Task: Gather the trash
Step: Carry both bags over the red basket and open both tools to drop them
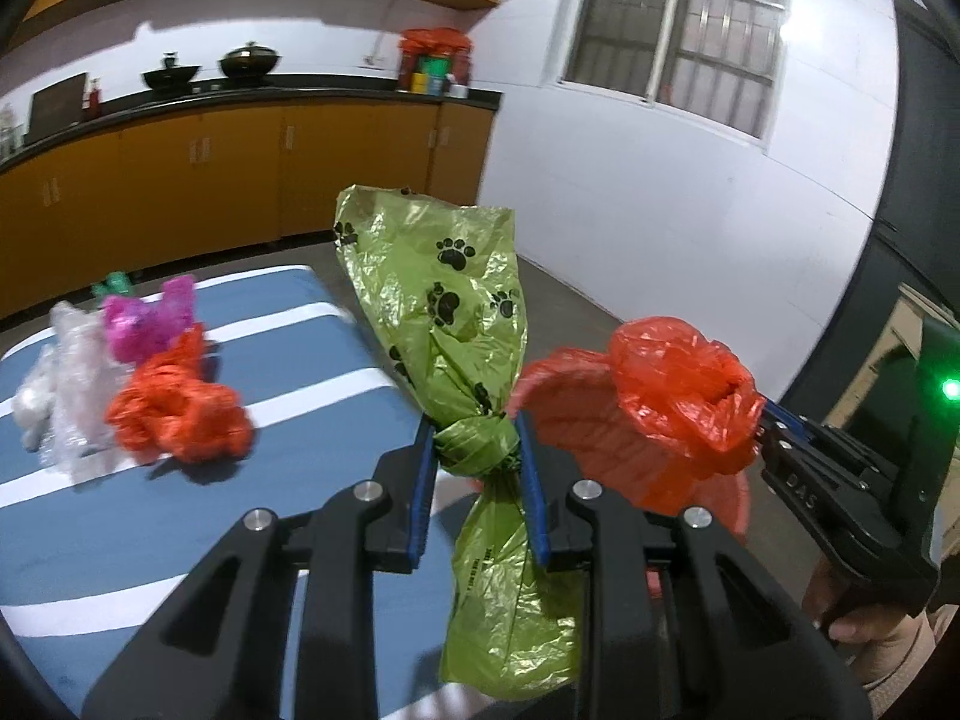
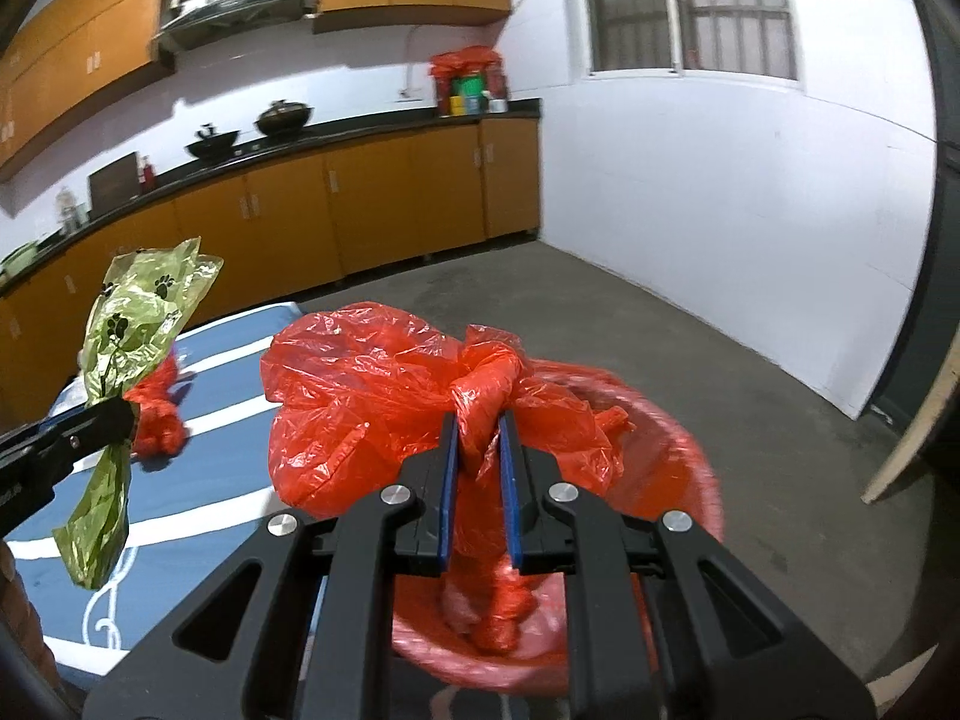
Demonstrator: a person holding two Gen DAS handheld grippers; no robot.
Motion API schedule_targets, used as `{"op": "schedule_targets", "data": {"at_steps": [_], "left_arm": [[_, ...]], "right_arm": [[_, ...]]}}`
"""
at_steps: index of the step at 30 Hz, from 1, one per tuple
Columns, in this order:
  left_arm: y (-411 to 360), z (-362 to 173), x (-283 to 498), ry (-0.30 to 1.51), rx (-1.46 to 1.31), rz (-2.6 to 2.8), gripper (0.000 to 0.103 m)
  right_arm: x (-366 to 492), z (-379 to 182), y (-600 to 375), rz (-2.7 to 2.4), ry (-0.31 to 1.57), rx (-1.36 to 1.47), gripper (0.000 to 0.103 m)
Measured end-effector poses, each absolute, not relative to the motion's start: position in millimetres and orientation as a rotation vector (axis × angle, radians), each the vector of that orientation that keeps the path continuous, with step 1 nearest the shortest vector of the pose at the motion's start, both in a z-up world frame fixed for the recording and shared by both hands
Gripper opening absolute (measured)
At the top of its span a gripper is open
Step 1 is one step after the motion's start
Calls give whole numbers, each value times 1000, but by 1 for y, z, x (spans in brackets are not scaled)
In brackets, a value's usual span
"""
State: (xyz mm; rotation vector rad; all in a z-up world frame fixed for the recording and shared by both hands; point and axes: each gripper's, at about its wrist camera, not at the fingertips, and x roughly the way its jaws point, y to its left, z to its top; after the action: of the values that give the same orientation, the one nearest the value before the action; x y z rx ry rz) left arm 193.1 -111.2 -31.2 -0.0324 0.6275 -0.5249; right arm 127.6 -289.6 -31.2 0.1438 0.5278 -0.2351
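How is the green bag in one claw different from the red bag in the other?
The green bag has black paw prints; the red bag is plain. The green bag is long and slim, pinched at its knot by the left gripper; the red bag is a puffier bundle, held by the right gripper over a red-lined bin. Both are thin knotted plastic, lifted off the table.

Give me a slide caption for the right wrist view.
Right tool clamps a knotted red plastic bag above a red-lined bin; left tool holds a green paw-print bag.

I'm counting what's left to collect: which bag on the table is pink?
The pink bag, crumpled at the far side of the pile, behind the red bag and beside the clear bag.
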Motion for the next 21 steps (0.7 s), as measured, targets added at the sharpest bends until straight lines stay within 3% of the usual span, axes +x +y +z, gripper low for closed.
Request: {"op": "schedule_targets", "data": {"at_steps": [21], "left_arm": [[-205,-56,215,701,15,-716,27]], "right_arm": [[120,-42,-347,-376,545,252,14]]}}
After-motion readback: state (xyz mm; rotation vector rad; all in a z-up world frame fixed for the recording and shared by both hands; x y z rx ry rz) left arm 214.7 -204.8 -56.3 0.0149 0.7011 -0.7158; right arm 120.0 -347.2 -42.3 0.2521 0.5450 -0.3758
